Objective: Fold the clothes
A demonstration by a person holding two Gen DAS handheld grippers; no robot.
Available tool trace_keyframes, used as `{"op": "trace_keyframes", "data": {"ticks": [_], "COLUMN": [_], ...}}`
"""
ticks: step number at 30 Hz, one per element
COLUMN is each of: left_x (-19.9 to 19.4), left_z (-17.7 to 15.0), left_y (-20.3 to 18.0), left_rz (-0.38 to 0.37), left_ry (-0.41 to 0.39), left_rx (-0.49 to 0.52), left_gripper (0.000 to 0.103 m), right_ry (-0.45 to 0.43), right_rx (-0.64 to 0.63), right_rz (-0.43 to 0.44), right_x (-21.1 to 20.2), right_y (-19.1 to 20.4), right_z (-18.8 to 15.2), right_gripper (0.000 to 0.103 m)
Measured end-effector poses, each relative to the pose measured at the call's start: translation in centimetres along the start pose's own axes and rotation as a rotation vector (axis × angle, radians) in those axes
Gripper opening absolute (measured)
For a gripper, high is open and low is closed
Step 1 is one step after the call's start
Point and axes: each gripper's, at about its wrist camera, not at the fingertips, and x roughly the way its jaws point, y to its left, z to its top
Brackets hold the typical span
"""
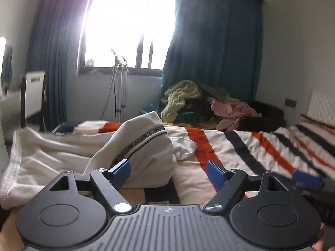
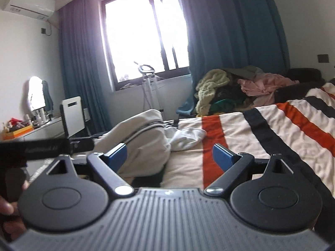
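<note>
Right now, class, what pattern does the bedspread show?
Cream bedspread with orange and black stripes, clearest in the right wrist view.

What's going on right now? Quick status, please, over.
Left gripper open, empty. Right gripper open, empty. White garment bunched, unfolded, on striped bed. Nothing in the way.

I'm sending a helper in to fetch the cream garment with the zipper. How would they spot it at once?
Start at the bed with the orange, black and cream striped cover. On its end away from the headboard lies a bunched cream-white garment, humped up, not flat. Unlike the green and pink clothes pile under the blue curtain, it has a dark zipper running across it.
</note>
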Motion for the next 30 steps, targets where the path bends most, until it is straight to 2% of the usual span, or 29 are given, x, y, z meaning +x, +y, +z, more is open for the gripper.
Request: {"op": "trace_keyframes", "data": {"ticks": [6,11,23,26,30], "left_x": [1.8,2.9,3.7,4.7,7.4], "left_z": [-3.1,-4.3,-4.1,-4.1,-4.0], "left_y": [0.4,0.1,0.8,0.9,0.9], "left_rz": [0.002,-0.006,-0.013,-0.008,0.020], "left_ry": [0.018,0.071,0.106,0.137,0.176], "left_rx": [0.004,0.026,0.009,0.009,0.061], "left_gripper": [0.083,0.083,0.086,0.087,0.087], "right_ry": [-0.018,-0.018,-0.008,0.003,0.028], "right_rx": [0.031,0.014,0.004,0.026,0.040], "right_rz": [-0.025,-0.042,-0.064,-0.066,-0.072], "right_x": [-0.2,-0.1,0.1,0.1,0.3], "right_y": [-0.8,-0.6,-0.6,-0.9,-1.1], "right_z": [-1.0,-1.5,-2.3,-2.4,-2.7], "right_gripper": [0.091,0.091,0.091,0.091,0.091]}}
